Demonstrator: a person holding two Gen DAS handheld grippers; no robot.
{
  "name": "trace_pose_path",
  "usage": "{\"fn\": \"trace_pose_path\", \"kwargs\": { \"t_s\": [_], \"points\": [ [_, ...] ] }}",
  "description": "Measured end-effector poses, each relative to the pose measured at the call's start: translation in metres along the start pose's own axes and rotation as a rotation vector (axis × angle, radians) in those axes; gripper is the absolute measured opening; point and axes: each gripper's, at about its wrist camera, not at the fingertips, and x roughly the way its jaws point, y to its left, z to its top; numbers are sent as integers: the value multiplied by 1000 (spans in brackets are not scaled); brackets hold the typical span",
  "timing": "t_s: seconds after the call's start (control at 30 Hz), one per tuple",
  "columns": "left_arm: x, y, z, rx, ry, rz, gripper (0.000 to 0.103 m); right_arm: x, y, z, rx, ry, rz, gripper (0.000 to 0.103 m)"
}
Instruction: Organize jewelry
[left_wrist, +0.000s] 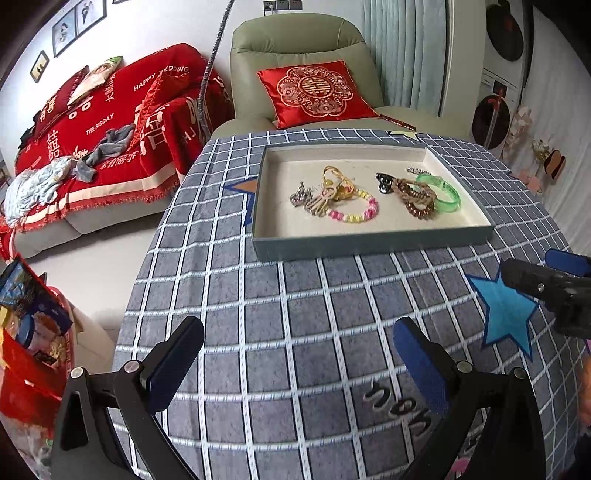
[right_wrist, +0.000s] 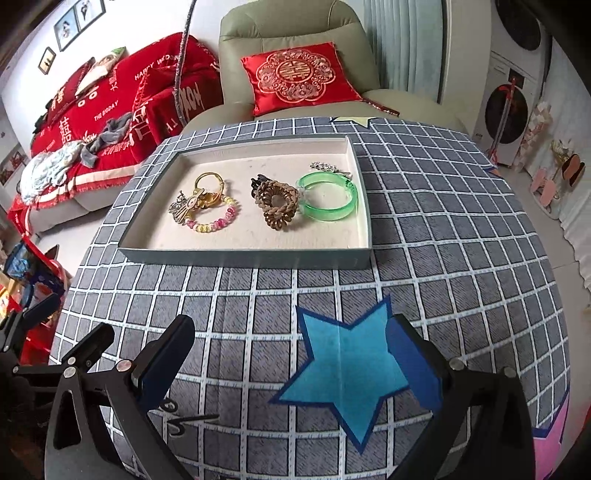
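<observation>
A shallow grey tray (left_wrist: 369, 245) (right_wrist: 243, 254) with a cream lining sits on the checked tablecloth. Inside lie a green bangle (left_wrist: 443, 192) (right_wrist: 327, 199), brown coiled hair ties (left_wrist: 415, 201) (right_wrist: 277, 205), a black hair clip (left_wrist: 384, 182), a pink and yellow bead bracelet (left_wrist: 360, 214) (right_wrist: 218, 218), gold rings and charms (left_wrist: 332, 184) (right_wrist: 207, 184), and a silver clip (left_wrist: 419, 171) (right_wrist: 327, 167). My left gripper (left_wrist: 299, 362) is open and empty, above the cloth short of the tray. My right gripper (right_wrist: 291, 362) is open and empty over a blue star.
The right gripper's body (left_wrist: 550, 288) shows at the right edge of the left wrist view. A blue star patch (right_wrist: 347, 369) is on the cloth. A green armchair with a red cushion (left_wrist: 314, 92) stands behind the table. A red-covered sofa (left_wrist: 103, 122) is at left.
</observation>
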Motion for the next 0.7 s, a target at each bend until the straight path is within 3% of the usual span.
{"fn": "trace_pose_path", "kwargs": {
  "t_s": [0.53,0.7],
  "points": [
    [-35,-11,-23,12,-134,40,103,-35,0,-35,-2,-162,-12,103],
    [-34,-12,-20,0,-139,41,103,-43,0,-36,-18,-216,-34,103]
  ]
}}
